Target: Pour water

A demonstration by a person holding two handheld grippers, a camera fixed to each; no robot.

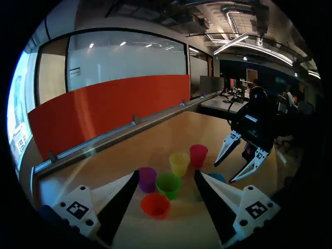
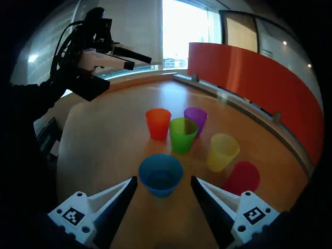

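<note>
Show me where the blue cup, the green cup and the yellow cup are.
blue cup [image 2: 161, 179], right gripper view, inside, near its bottom.
green cup [image 2: 183, 143], right gripper view, on its front wall.
yellow cup [image 2: 220, 159], right gripper view, on its side wall.

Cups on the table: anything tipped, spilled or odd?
Nothing stands out. Blue plastic cup, orange cup, green cup, purple cup, yellow cup and red cup stand upright on the wooden table; no spill visible.

Tabletop [image 2: 103, 133]: carries six cups.
Nearest cup [image 2: 160, 174]: before the three-cup cluster [image 2: 182, 133].
Other two cups [image 2: 222, 151]: right of cluster.
Partition [image 2: 257, 83]: behind tabletop.
</note>
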